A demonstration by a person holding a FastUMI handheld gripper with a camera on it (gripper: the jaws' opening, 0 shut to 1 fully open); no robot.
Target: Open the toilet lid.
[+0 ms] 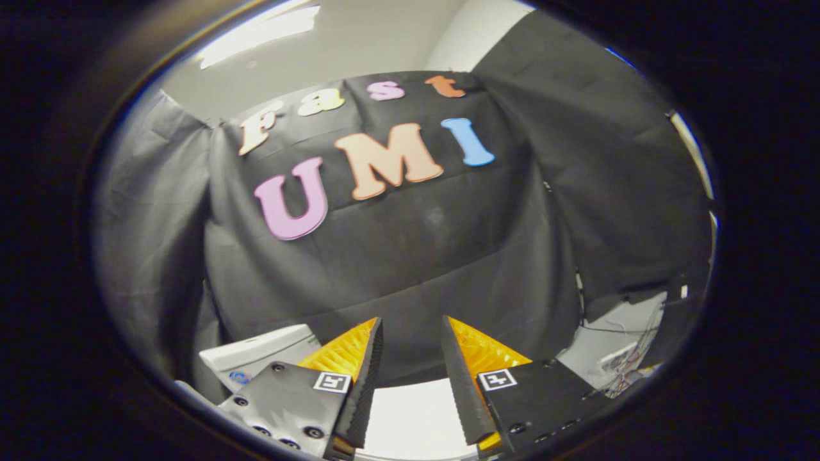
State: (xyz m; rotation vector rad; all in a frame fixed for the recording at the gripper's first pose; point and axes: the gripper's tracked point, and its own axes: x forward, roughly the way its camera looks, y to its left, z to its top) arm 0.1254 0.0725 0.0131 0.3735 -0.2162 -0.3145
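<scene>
In the gripper view, a smooth white surface (410,416) is seen low between the fingers, judged to be the toilet lid (its outline is cut off, so whether it lies flat or raised cannot be told). The task is judged hardly begun, or its stage unclear; a grip or lift is not shown. The gripper (411,333) is held with its fingers apart, nothing clamped between them, no contact visible. A white boxy object (256,358) is seen just left of the fingers.

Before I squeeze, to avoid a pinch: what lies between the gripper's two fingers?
Nothing held: the gripper stands open, with a white surface below and black cloth beyond, in the gripper view.
</scene>
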